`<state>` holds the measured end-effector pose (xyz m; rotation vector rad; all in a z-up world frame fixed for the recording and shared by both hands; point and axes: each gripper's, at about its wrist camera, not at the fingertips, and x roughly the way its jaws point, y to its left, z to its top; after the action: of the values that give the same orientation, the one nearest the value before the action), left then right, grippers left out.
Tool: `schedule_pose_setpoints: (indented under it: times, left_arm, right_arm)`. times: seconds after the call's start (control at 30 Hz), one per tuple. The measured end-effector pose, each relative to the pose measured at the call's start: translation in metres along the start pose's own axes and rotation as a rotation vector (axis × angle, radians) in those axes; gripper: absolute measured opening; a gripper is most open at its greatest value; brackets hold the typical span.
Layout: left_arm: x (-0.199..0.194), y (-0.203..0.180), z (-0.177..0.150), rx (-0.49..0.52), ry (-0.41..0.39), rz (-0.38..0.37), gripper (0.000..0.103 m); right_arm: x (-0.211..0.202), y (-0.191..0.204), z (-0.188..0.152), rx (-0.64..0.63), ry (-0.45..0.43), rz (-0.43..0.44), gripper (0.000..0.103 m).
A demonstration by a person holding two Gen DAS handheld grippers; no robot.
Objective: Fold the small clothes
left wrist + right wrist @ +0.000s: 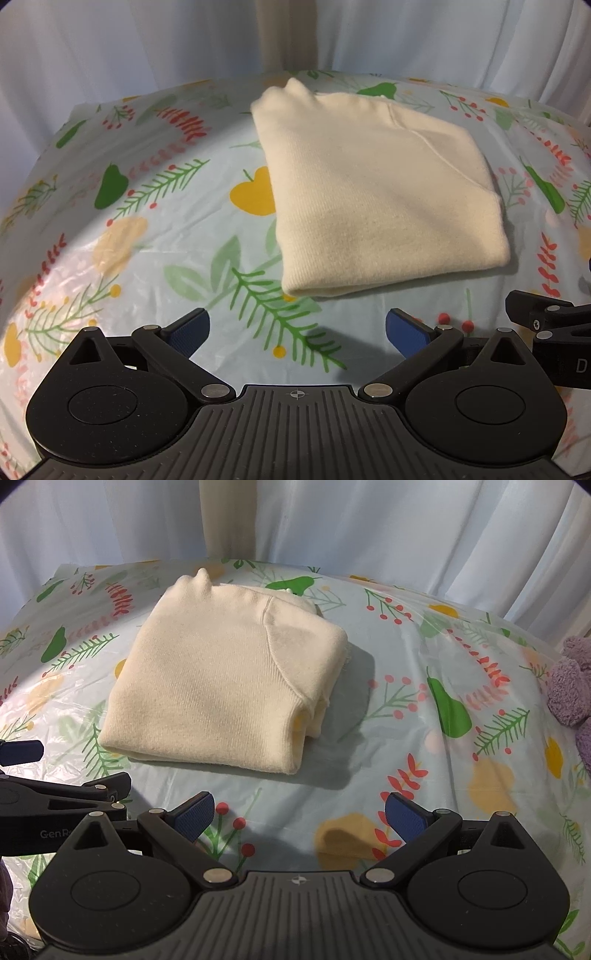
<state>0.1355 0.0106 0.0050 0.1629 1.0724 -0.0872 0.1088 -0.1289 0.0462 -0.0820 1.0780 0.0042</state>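
Observation:
A cream knit sweater [369, 192] lies folded into a compact rectangle on the patterned table cover [166, 229]; the right wrist view shows the sweater [221, 679] with layered edges at its right side. My left gripper [297, 332] is open and empty, held a short way in front of the sweater's near edge. My right gripper [299, 814] is likewise open with nothing between its blue pads [404, 818], just in front of the sweater's near right corner. The left gripper's body [55, 797] shows at the left edge of the right wrist view.
The table is covered with a glossy plastic cloth [443, 738] printed with pears, berries and leaves. A purple fluffy garment [572, 686] lies at the right edge. White curtains [369, 524] hang behind the table.

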Motion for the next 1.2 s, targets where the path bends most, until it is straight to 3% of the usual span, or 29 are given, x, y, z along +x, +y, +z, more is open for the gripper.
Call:
schedule_pose_setpoints:
  times: [1.2]
  left_arm:
    - [-0.0042, 0.0003, -0.0027, -0.009, -0.006, -0.009, 0.103]
  right_arm:
    - [-0.0021, -0.0037, -0.0043, 0.032, 0.001, -0.006, 0.099]
